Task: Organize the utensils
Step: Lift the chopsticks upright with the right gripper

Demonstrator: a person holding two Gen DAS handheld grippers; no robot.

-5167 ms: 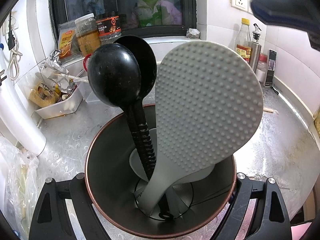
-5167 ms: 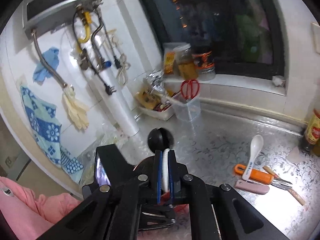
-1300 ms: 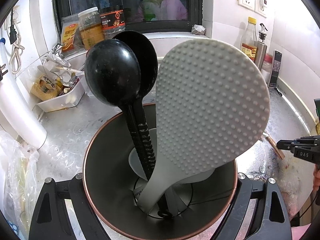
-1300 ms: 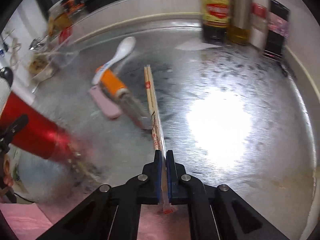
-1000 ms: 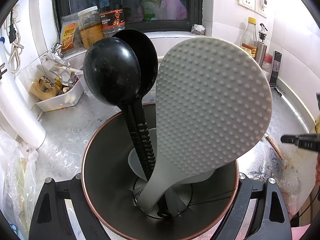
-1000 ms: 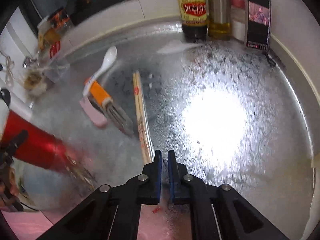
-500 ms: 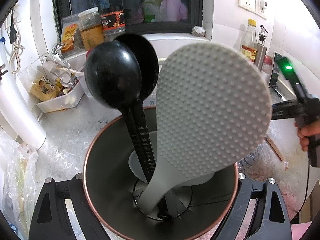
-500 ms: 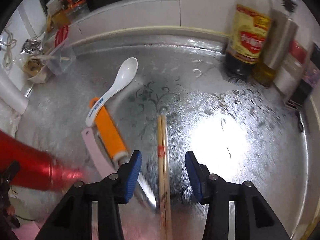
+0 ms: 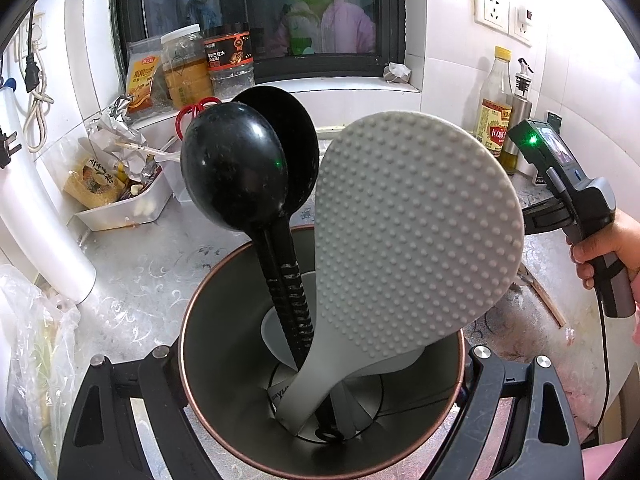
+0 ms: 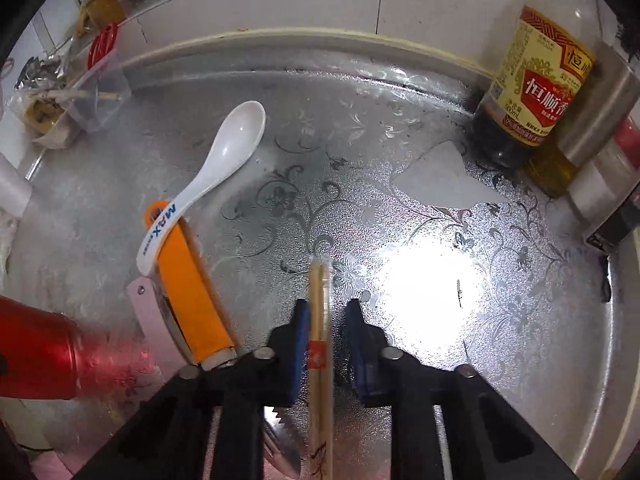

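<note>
Orange-handled knife (image 10: pixel 188 284) beside chopsticks (image 10: pixel 319 320).

Your left gripper (image 9: pixel 320 364) grips the cup (image 9: pixel 224 360) by its sides, near you. In it stand two black ladles (image 9: pixel 236 172) on the left and a dimpled grey rice paddle (image 9: pixel 416 236) on the right. At far right your hand (image 9: pixel 608 248) holds the right gripper's handle (image 9: pixel 576 200) over the counter (image 9: pixel 160 248).

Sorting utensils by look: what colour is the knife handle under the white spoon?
Orange handle, clearest in the right wrist view.
</note>
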